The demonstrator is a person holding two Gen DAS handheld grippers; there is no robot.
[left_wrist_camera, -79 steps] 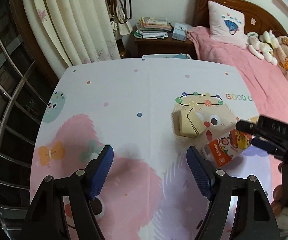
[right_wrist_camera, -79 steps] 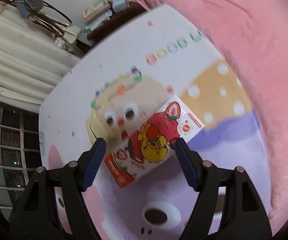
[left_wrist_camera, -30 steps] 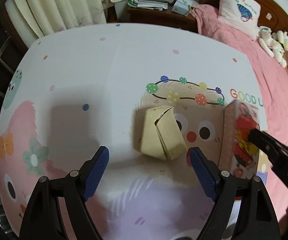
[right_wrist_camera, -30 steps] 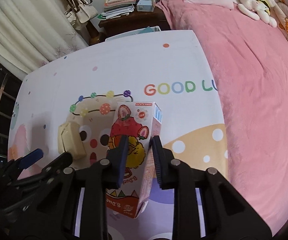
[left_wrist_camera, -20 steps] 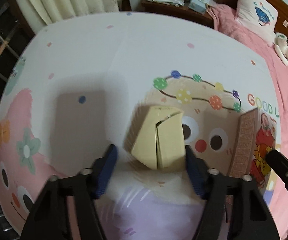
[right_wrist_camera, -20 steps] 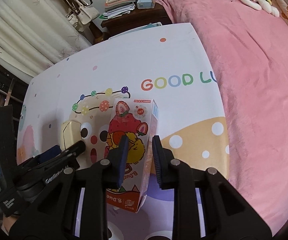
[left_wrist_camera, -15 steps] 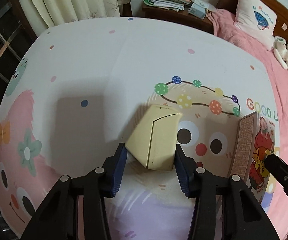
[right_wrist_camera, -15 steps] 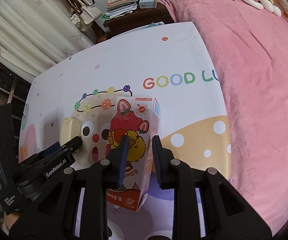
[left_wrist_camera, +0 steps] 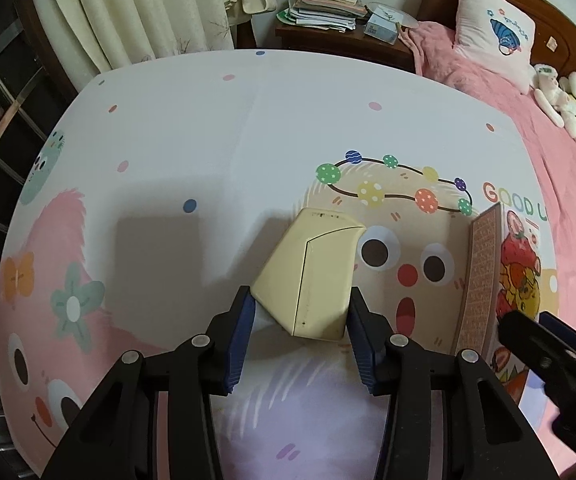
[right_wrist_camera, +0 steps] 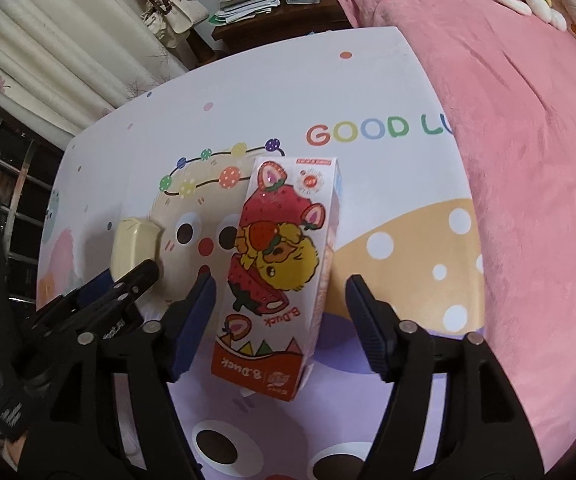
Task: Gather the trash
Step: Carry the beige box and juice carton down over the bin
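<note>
My left gripper [left_wrist_camera: 299, 314] jaws pinching pale yellow folded cardboard box [left_wrist_camera: 308, 272]. My right gripper [right_wrist_camera: 278, 312] jaws just spread; strawberry-printed B.Duck carton [right_wrist_camera: 280, 264] between them, untouched, on cartoon-print surface [left_wrist_camera: 208, 128].

Left gripper [left_wrist_camera: 300, 316] points steeply down, jaws drawn in, blue pads [left_wrist_camera: 241, 330] pressing both sides of the cream box [left_wrist_camera: 308, 272]. Its dark body shows at the right view's lower left.

Right gripper [right_wrist_camera: 280, 316] also points steeply down; jaws have just been opening and stand wide, pads [right_wrist_camera: 192, 320] clear of the carton [right_wrist_camera: 284, 256] between them.
</note>
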